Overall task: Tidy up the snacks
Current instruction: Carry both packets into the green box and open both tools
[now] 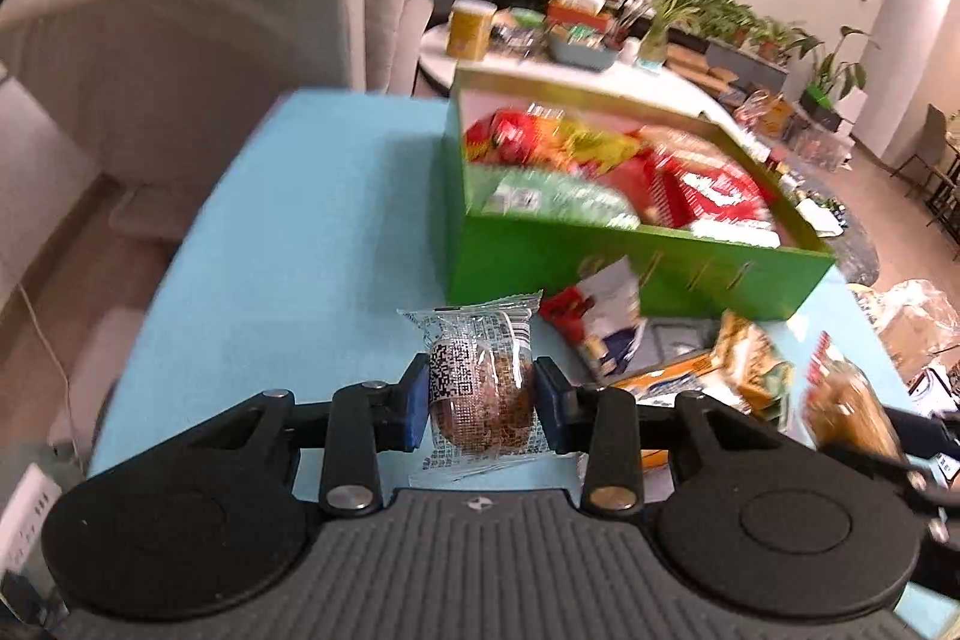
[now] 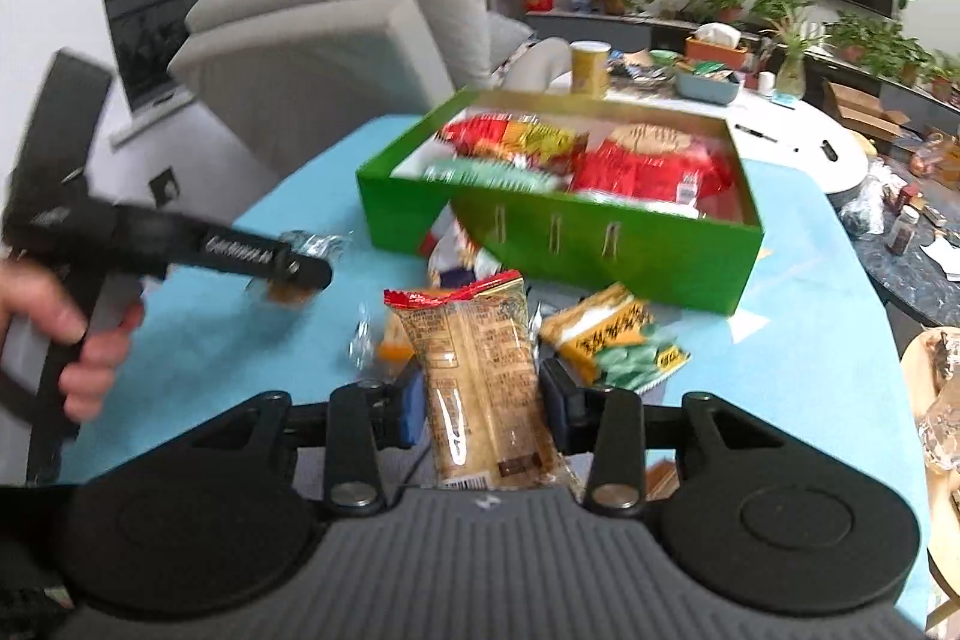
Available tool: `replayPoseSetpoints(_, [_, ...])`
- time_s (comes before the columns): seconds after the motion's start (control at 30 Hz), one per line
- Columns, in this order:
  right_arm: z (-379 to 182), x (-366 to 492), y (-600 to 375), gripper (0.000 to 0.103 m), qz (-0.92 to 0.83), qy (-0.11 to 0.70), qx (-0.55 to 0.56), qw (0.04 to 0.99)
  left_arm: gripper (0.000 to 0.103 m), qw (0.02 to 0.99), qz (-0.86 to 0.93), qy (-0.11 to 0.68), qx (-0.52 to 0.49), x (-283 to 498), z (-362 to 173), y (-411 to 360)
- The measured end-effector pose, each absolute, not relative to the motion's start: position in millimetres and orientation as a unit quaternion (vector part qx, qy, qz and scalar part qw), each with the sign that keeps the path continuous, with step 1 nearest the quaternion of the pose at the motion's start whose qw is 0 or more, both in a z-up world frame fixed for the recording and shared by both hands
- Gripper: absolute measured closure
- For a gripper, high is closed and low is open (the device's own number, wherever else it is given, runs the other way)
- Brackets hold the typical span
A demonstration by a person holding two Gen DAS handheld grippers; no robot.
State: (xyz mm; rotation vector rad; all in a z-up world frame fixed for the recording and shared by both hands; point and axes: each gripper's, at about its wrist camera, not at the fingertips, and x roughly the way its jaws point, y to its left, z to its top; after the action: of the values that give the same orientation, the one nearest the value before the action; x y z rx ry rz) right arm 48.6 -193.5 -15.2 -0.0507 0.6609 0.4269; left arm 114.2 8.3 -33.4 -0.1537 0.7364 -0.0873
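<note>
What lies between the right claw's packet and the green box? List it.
Right wrist view: beyond the tan packet held in the right claw, a yellow-green packet and a white-blue packet lie before the green box.

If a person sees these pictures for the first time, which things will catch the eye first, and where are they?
The bright green box, full of red and yellow snack packs, stands at the far side of the light blue table. Close to each camera a gripper holds a snack: the left gripper clamps a clear-wrapped brown cake, the right gripper a long tan packet. More packets lie loose in front of the box.
</note>
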Motion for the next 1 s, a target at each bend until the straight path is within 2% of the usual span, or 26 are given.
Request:
replayPoseSetpoints(0.53, [17, 135, -187, 0.078, 0.144, 0.300, 0.084, 0.939, 0.070, 0.948, -0.091, 0.302, -0.034, 161, 11, -18])
replayPoseSetpoints(1.0, [6, 196, -183, 0.078, 0.136, 0.303, 0.159, 0.930, 0.070, 0.945, -0.107, 0.307, -0.022, 231, -4, -24])
